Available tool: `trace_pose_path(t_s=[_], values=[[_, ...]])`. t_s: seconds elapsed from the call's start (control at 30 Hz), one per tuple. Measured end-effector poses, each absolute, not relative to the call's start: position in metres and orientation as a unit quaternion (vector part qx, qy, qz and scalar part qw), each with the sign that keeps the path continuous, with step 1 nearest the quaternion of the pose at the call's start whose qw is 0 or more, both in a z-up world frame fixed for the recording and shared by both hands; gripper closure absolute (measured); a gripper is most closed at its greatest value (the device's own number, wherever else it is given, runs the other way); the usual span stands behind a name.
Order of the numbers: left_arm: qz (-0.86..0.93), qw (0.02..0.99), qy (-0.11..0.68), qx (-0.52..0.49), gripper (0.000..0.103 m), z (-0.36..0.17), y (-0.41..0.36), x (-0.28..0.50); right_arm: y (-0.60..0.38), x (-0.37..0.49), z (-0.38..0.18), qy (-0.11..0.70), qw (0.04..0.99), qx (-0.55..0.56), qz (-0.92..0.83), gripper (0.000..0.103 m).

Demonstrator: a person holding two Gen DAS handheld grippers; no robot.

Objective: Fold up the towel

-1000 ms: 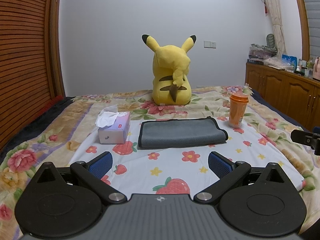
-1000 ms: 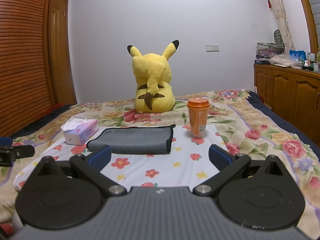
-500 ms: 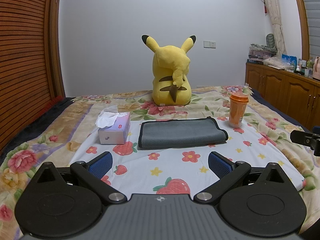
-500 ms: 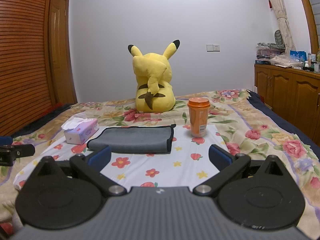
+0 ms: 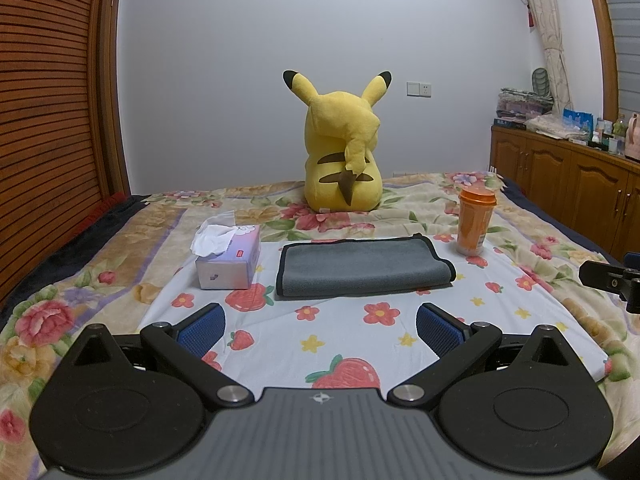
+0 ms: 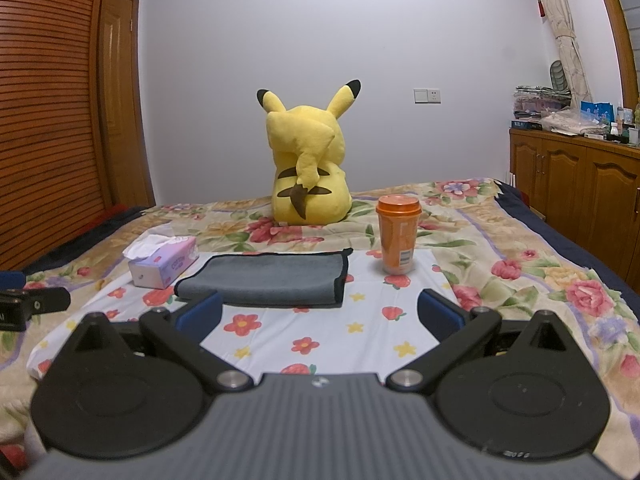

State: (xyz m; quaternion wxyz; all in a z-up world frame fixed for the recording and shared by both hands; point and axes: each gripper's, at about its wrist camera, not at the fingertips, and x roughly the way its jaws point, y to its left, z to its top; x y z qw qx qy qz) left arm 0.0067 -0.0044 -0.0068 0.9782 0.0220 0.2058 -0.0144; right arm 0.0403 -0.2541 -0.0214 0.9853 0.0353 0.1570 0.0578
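Note:
A grey towel with a dark border [image 5: 362, 268] lies folded flat on a white flower-print cloth [image 5: 348, 340] on the bed; it also shows in the right wrist view [image 6: 268, 280]. My left gripper [image 5: 320, 330] is open and empty, held back from the towel's near edge. My right gripper [image 6: 320, 316] is open and empty, also short of the towel, its left finger overlapping the towel's near edge in view.
A tissue box [image 5: 228, 260] stands left of the towel. An orange cup [image 5: 474, 222] stands at its right. A yellow plush toy [image 5: 340, 160] sits behind. Wooden cabinets [image 5: 568, 184] line the right wall, a slatted wardrobe [image 5: 48, 120] the left.

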Motion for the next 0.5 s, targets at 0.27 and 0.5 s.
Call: trace_pose_path(t_s=[0.27,0.5], values=[[-0.014,0.978,0.206,0.022,0.000,-0.0067,-0.0048,0.0067,-0.2537,0.0403,-0.0217,0.157,0.985,0.035,0.058,0.000],[-0.014,0.978,0.206,0.022,0.000,-0.0067,-0.0050,0.0067,-0.2535,0.0404,-0.0215,0.157,0.985,0.035,0.058,0.000]])
